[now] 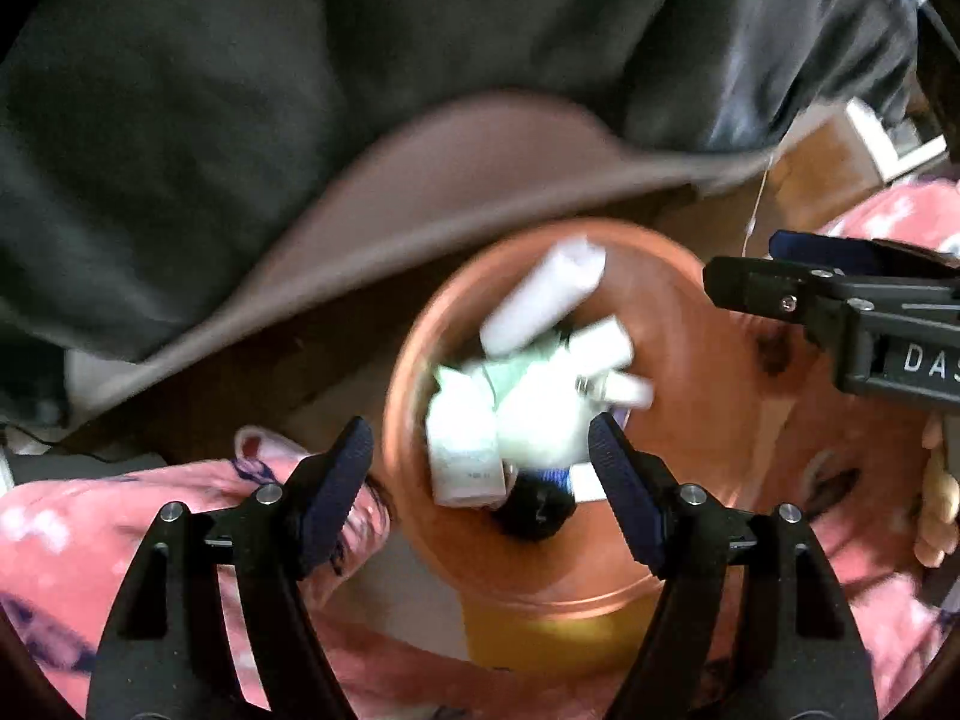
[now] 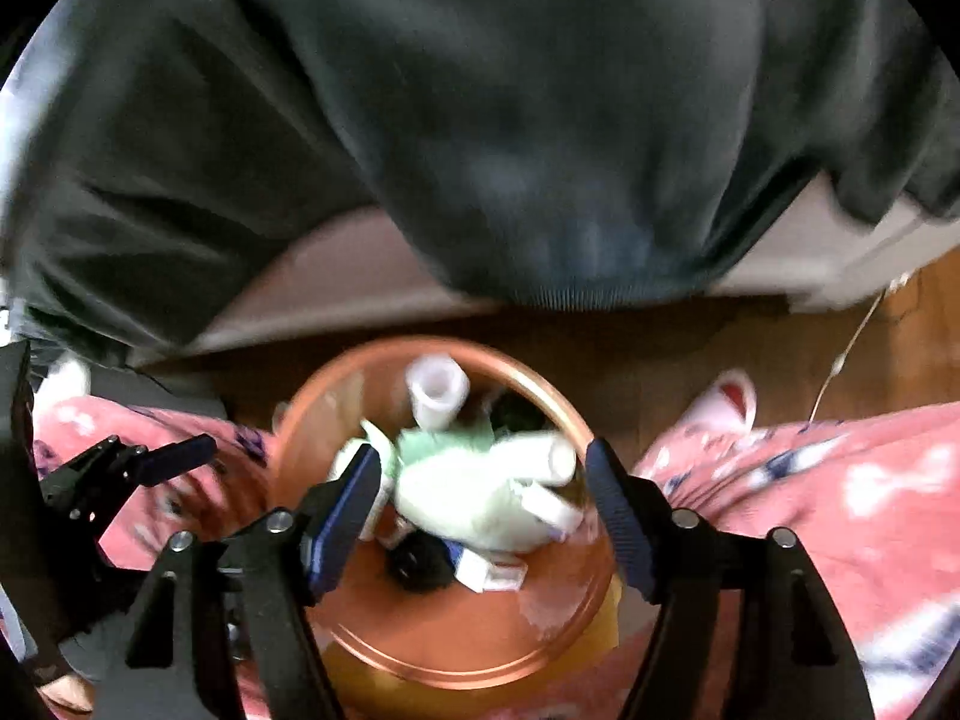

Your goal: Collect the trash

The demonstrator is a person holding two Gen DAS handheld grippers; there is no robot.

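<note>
Looking down past a dark sweatshirt [image 2: 480, 120] filling the upper frame, both views centre on an orange bin [image 2: 336, 630] between pink-clad knees [image 2: 840, 510], with white trash [image 2: 474, 498] piled inside. Left tongs [image 1: 480, 474] and right tongs [image 2: 483, 492] hover spread and empty over it; seemingly a drop is done, so next fetch another piece

We read only the white letters "DAS", cut off by the frame edge, on the black plastic body of the right gripper [image 1: 798, 276] at three o'clock.
</note>
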